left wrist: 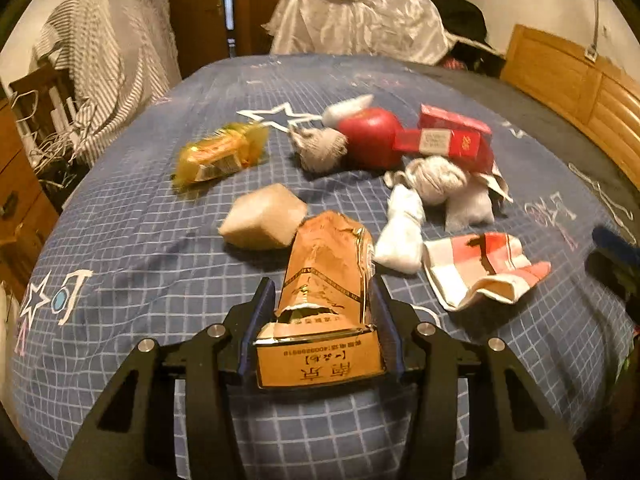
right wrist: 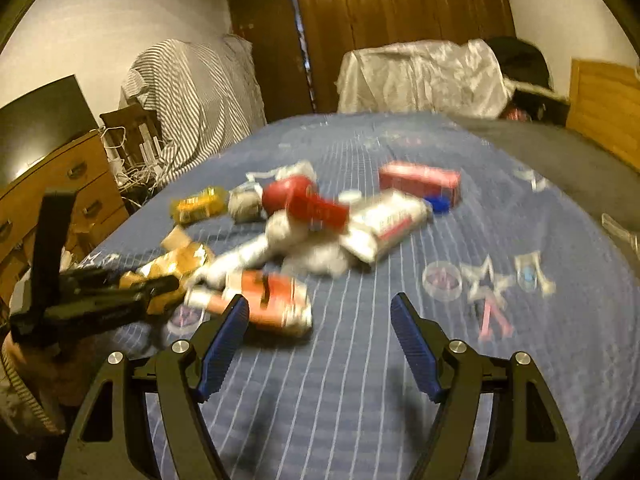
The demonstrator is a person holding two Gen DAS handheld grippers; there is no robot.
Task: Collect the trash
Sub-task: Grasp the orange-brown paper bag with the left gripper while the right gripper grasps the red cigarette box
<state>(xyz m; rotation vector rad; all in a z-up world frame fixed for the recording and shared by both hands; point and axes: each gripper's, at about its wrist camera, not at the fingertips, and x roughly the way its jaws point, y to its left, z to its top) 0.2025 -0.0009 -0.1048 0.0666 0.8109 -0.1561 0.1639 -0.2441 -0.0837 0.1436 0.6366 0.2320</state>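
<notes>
My left gripper (left wrist: 322, 292) is shut on a torn brown cigarette packet (left wrist: 324, 272), its blue pads against the packet's two sides, low over the blue checked bedspread (left wrist: 132, 248). In the right wrist view the same gripper (right wrist: 160, 284) comes in from the left with the brown packet (right wrist: 176, 260). My right gripper (right wrist: 320, 304) stands open with nothing between its fingers, just right of a crumpled red-and-white packet (right wrist: 276, 300). Beyond lie a yellow snack wrapper (left wrist: 222, 156), a beige block (left wrist: 264, 216), a red apple (left wrist: 372, 136) and red cartons (left wrist: 452, 132).
Rolled grey socks (left wrist: 320, 148) and white cloth bundles (left wrist: 402, 232) lie among the litter. A wooden headboard (left wrist: 568, 80) borders the bed on the right. A dresser (right wrist: 72, 184), a cable tangle and striped draped cloth (right wrist: 196, 92) stand to the left.
</notes>
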